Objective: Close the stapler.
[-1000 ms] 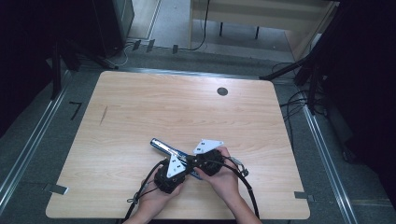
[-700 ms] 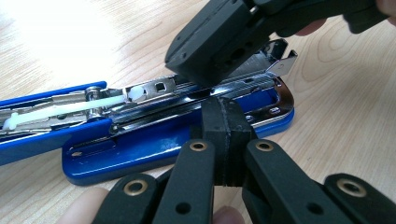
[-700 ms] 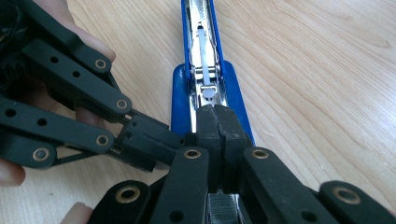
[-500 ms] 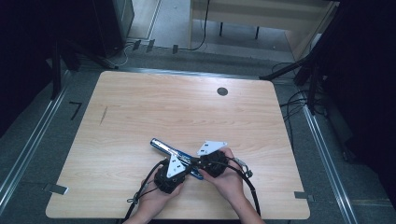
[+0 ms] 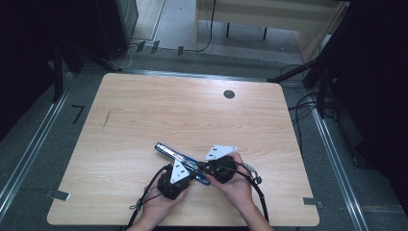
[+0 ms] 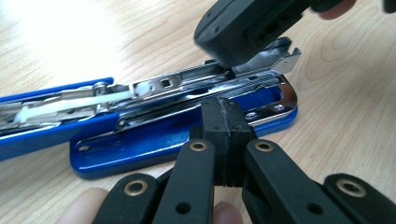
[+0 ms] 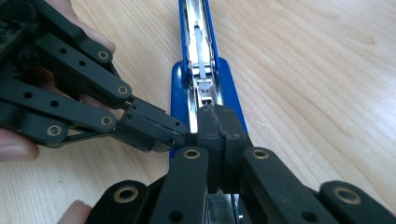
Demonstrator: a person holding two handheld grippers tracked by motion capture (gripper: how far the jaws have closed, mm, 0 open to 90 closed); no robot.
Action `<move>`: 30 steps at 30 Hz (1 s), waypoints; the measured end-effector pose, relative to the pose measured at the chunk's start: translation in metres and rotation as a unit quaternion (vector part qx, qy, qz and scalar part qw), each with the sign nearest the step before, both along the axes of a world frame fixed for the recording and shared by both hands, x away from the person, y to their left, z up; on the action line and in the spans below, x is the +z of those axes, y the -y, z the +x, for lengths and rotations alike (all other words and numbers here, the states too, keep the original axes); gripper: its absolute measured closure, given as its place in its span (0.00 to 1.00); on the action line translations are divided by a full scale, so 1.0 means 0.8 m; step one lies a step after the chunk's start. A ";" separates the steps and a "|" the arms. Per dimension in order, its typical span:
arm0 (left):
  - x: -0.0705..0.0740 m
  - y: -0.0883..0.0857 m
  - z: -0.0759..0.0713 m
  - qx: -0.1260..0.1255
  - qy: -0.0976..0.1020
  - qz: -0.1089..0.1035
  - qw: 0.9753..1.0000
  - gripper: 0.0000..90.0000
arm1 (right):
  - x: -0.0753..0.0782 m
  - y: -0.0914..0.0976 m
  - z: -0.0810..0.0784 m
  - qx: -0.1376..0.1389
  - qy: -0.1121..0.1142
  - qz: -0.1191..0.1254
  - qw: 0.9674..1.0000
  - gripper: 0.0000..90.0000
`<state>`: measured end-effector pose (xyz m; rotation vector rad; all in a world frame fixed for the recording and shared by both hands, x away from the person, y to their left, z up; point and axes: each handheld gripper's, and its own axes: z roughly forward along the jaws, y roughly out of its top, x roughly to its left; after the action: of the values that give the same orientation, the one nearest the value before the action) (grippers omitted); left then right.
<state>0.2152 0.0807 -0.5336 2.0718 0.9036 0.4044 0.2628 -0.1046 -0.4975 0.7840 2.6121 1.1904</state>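
Note:
A blue stapler (image 5: 168,150) lies opened out flat on the wooden table (image 5: 144,110), its metal staple channel (image 6: 187,79) facing up. My left gripper (image 5: 194,174) is shut with nothing between its pads, its tips (image 6: 223,114) against the side of the stapler's blue base (image 6: 140,140). My right gripper (image 5: 203,168) is also shut and empty, its tips (image 7: 216,122) resting on top of the channel (image 7: 198,28) near the base's front end. The two grippers meet at the stapler: the left gripper (image 7: 184,137) touches the right one's pads from the side. The right gripper (image 6: 229,60) presses down from above.
A round dark grommet (image 5: 229,94) sits near the table's far edge, and a thin dark mark (image 5: 106,119) lies at the left. Bare wood stretches beyond the stapler. Cables (image 5: 308,103) trail on the floor at the right.
My right gripper has shifted slightly to the right along the stapler. The left gripper and the stapler have stayed put.

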 end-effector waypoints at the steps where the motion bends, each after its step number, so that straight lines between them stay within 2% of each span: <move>1: 0.000 -0.002 0.000 0.002 -0.001 -0.004 1.000 1.00 | 0.001 -0.001 0.000 -0.001 0.002 0.001 1.000 1.00; 4: 0.004 -0.009 0.001 0.004 -0.017 -0.019 1.000 1.00 | 0.005 -0.003 0.001 0.002 0.005 0.008 1.000 1.00; 9: 0.005 -0.025 0.003 0.013 -0.033 -0.011 0.999 1.00 | 0.009 -0.009 0.003 0.006 0.007 0.014 1.000 1.00; 17: 0.007 -0.073 0.024 0.065 -0.055 -0.027 0.996 1.00 | 0.013 -0.025 0.011 0.016 0.005 0.020 1.000 1.00; 20: 0.005 -0.088 0.031 0.083 -0.058 -0.028 0.994 1.00 | 0.014 -0.034 0.014 0.020 0.003 0.023 1.000 1.00; 22: 0.005 -0.095 0.035 0.093 -0.053 -0.026 0.994 1.00 | 0.014 -0.041 0.016 0.021 0.001 0.022 1.000 1.00; 23: 0.005 -0.099 0.037 0.103 -0.056 -0.030 0.993 1.00 | 0.014 -0.045 0.017 0.023 0.000 0.021 1.000 1.00; 27: 0.001 -0.103 0.042 0.114 -0.067 -0.030 0.991 1.00 | 0.014 -0.056 0.022 0.027 -0.001 0.019 0.999 1.00; 30: 0.001 -0.102 0.044 0.118 -0.062 -0.029 0.991 1.00 | 0.016 -0.062 0.028 0.029 0.003 0.019 0.999 1.00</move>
<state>0.2500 0.1624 -0.5326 1.9608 1.2264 0.3722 0.2850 -0.0551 -0.4846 0.7151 2.6304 1.2604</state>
